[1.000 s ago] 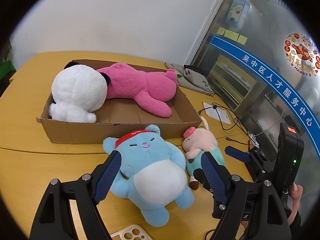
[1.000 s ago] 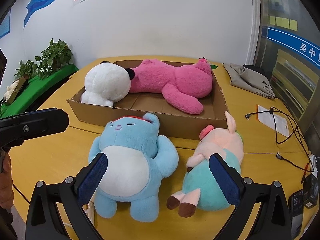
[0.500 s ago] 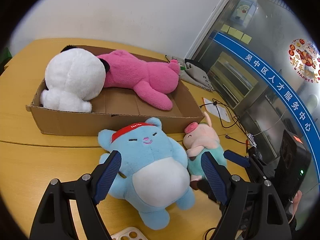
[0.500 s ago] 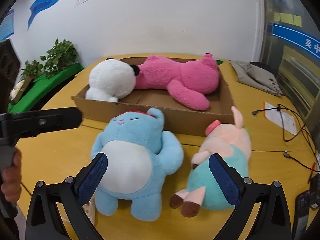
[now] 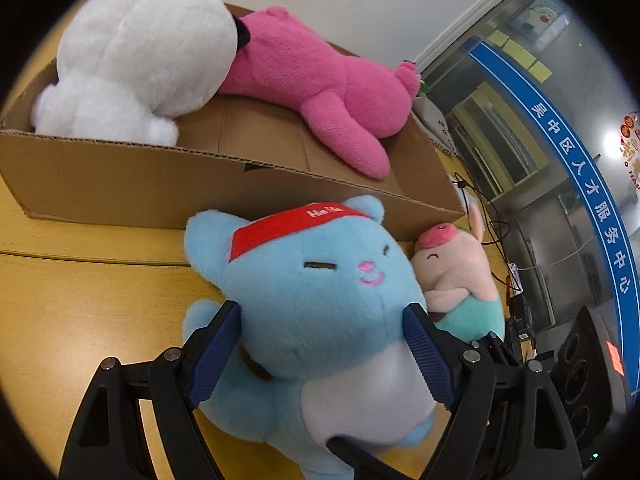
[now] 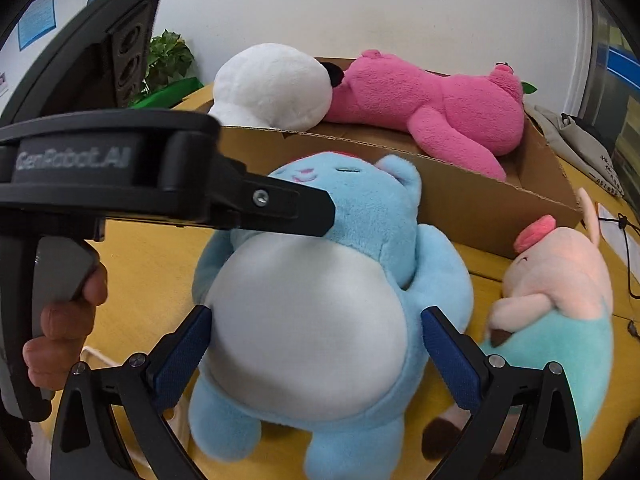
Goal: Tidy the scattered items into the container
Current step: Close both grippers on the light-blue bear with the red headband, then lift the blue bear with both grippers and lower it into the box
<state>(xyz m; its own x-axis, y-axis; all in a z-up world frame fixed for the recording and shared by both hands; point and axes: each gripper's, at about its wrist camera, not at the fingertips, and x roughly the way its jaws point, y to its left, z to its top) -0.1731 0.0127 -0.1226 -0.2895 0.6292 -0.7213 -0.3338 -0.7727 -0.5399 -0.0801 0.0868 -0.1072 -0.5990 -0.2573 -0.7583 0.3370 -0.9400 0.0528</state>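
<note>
A blue plush bear (image 5: pixel 316 292) with a red headband lies on the yellow table in front of the cardboard box (image 5: pixel 120 184). My left gripper (image 5: pixel 320 356) is open, its pads on either side of the bear's head and neck. My right gripper (image 6: pixel 316 352) is open around the bear's white belly (image 6: pixel 304 312). A pink pig plush in teal (image 5: pixel 460 284) lies right of the bear, also in the right wrist view (image 6: pixel 560 292). A white plush (image 5: pixel 140 52) and a pink plush (image 5: pixel 320 76) lie inside the box.
The left gripper's body (image 6: pixel 140 176) crosses the right wrist view above the bear. Cables (image 5: pixel 492 224) and a grey bag (image 6: pixel 580 140) lie right of the box. A green plant (image 6: pixel 168 60) stands behind on the left. A wall runs behind the table.
Both grippers have moved forward and down onto the blue bear; their fingers now straddle it. The bear, the pig and the box have stayed in place.
</note>
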